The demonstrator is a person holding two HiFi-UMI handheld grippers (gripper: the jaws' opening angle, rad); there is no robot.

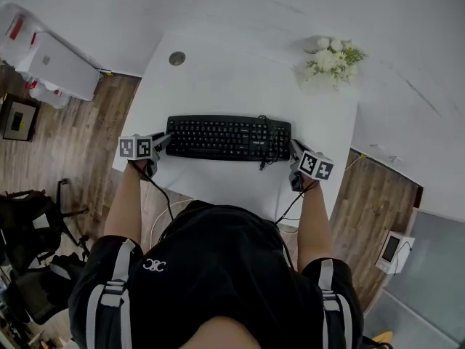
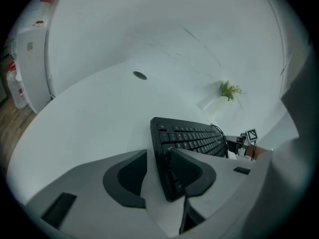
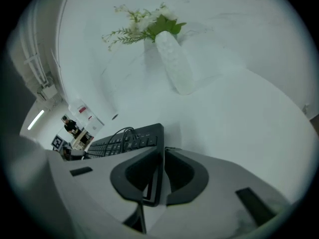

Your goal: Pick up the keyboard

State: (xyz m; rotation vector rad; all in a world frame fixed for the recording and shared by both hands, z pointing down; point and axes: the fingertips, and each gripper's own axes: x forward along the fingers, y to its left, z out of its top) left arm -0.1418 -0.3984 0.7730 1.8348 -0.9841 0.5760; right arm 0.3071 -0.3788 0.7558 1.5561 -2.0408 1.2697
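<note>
While the long black corded keyboard lay flat across the middle of the white counter, the left hand-held gripper stood at its left end with jaws spread wide, that end between them and a gap beside one pad. The right hand-held gripper had its jaws drawn close, pinching the keyboard's thin right edge. A white vase of pale flowers stood well behind.
</note>
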